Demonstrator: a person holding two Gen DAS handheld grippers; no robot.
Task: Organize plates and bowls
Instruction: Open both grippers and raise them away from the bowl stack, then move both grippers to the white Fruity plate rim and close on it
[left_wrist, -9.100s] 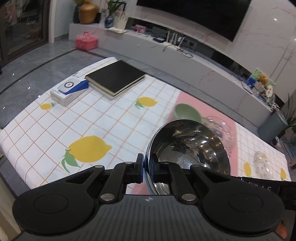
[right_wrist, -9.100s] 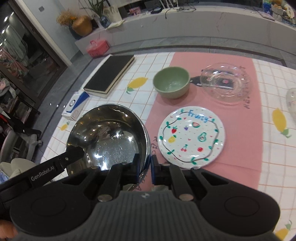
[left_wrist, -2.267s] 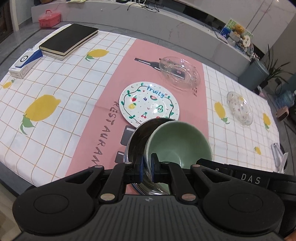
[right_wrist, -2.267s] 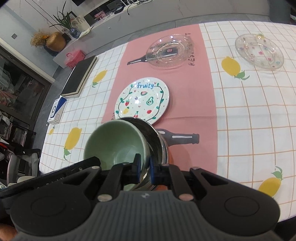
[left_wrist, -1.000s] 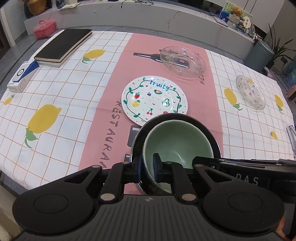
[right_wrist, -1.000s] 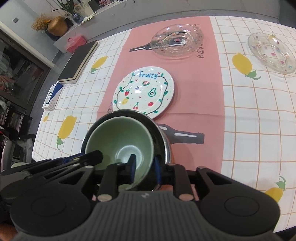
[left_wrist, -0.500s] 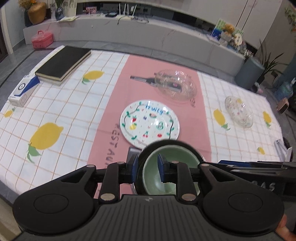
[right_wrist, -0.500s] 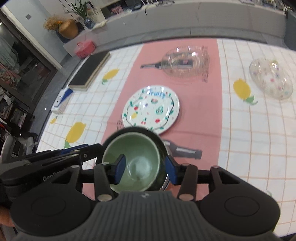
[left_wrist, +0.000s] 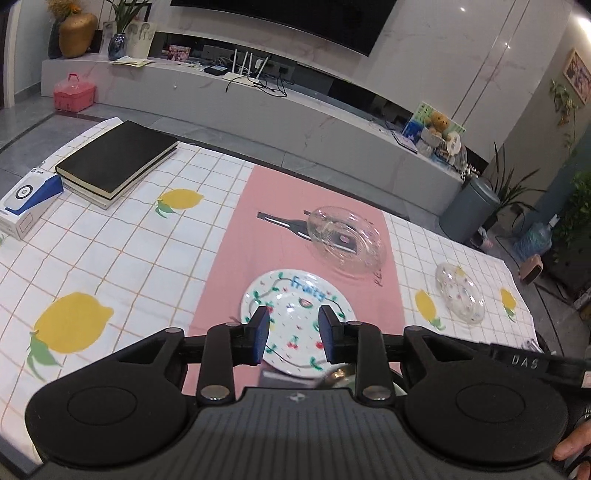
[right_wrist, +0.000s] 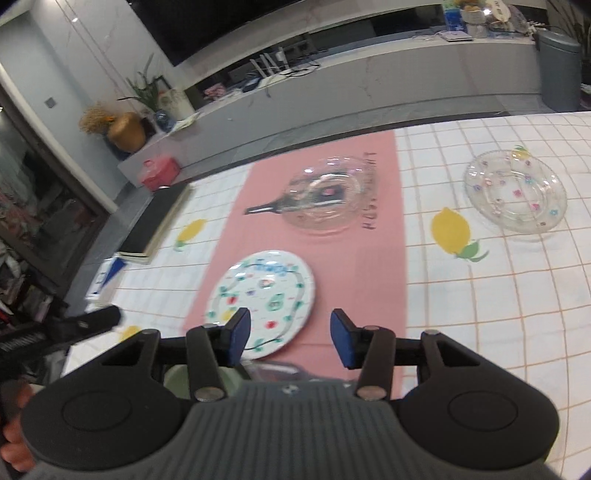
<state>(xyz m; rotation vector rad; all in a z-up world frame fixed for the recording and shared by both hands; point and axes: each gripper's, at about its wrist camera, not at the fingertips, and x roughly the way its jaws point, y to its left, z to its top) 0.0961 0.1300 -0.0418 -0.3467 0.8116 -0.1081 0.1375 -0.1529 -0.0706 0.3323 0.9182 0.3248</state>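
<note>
Both grippers are open and empty, raised above the table's near edge. My left gripper (left_wrist: 293, 336) hangs over the white fruit-patterned plate (left_wrist: 297, 323). My right gripper (right_wrist: 290, 341) is just right of the same plate (right_wrist: 264, 286). The green bowl (right_wrist: 177, 376) nested in the steel bowl (left_wrist: 338, 373) sits below the grippers, mostly hidden by their bodies. A clear glass plate (left_wrist: 347, 245) (right_wrist: 325, 195) lies on the pink runner behind the white plate. A smaller clear flowered plate (left_wrist: 460, 291) (right_wrist: 515, 192) lies at the right.
A black book (left_wrist: 116, 158) and a blue-white box (left_wrist: 27, 203) lie at the far left of the lemon tablecloth (left_wrist: 122, 258). The left gripper's body (right_wrist: 55, 330) shows at the left of the right wrist view. A TV bench runs behind the table.
Both grippers opened, let go of the nested bowls and lifted up and back. The bowls now sit below the gripper bodies, nearly out of sight.
</note>
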